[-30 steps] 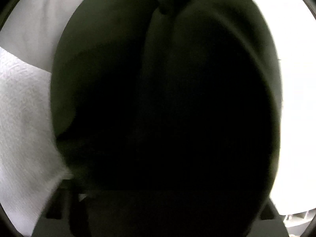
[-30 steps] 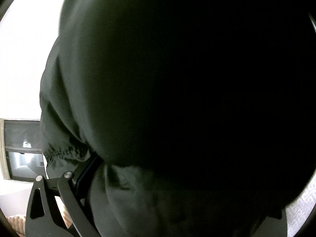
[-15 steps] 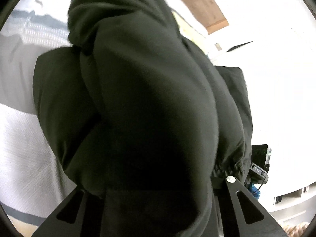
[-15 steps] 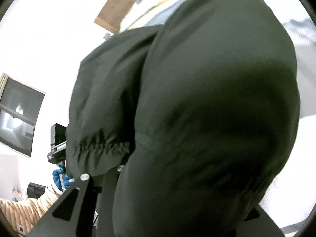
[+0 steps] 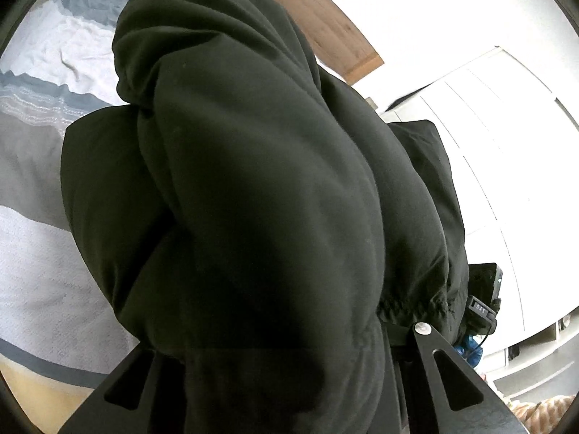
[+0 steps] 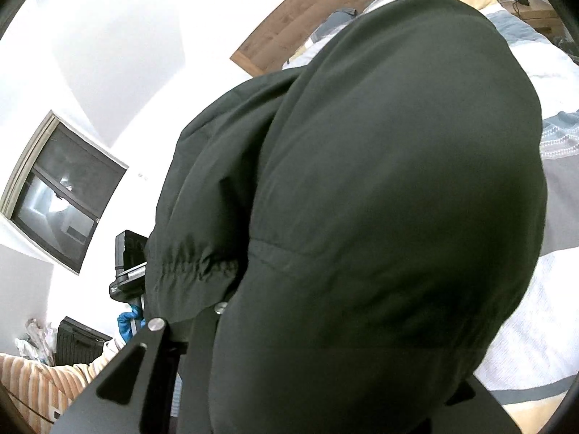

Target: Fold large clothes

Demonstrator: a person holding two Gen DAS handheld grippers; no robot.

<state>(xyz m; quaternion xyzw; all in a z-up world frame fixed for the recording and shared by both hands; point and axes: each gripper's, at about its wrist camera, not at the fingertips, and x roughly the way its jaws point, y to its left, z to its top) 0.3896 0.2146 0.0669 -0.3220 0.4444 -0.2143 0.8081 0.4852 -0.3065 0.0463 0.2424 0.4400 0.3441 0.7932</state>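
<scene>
The big dark green padded jacket is up off the bed, bunched thickly over both tools and blocking most of each view. The left gripper has its two black fingers spread wide with a fat roll of the coat wedged between them; the right gripper looks the same, though its far finger is mostly buried, so I can only say it seems clamped on the fabric. The gathered cuff hangs near the left of that view, just beside the other tool's handle. I'd judge this as the carry-over stage of a fold: next the coat wants lowering flat onto the striped bedspread toward the wooden headboard, edges matched before letting go.
</scene>
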